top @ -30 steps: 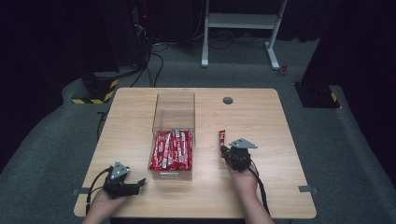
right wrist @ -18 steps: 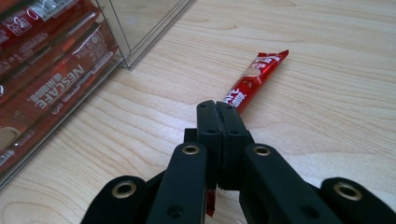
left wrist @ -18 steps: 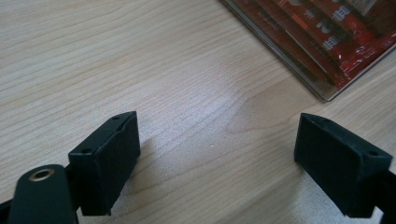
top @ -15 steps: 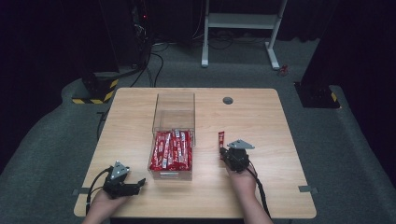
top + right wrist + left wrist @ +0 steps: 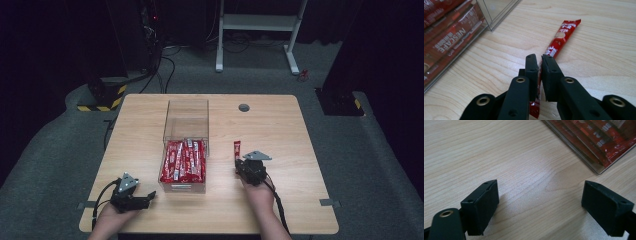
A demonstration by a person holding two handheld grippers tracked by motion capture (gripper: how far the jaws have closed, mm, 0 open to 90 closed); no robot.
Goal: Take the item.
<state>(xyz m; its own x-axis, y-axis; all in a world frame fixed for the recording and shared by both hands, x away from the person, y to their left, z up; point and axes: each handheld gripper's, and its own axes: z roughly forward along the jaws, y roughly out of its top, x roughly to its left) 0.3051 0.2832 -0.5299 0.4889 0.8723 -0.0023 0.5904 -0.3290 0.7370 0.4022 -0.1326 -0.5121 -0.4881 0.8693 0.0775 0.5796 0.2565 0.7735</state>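
— Little has shifted since the earlier frame: both hands sit where they were, and the right gripper (image 5: 539, 61) has just been easing its jaws apart, a thin gap showing, with the red sachet (image 5: 559, 41) between them.

— Does it have a grip on it?

— Barely, if at all; the jaws stand nearly closed around the sachet's near end, and I cannot tell whether the pads press on the foil. The sachet lies flat on the table (image 5: 300, 130), just right of the clear box (image 5: 186, 120), pointing away from the hand.

— And the left gripper (image 5: 544, 200)?

— Jaws wide apart over bare wood, holding nothing, near the box's front left corner.

— How far along is the job?

— My guess is that sachets are being taken out one at a time. One is out and about to be released; a full layer of red sachets (image 5: 184, 161) remains in the box.

— Anything unclear?

— The sachet's near end is hidden under the right jaws, and how many layers the box holds I cannot make out.
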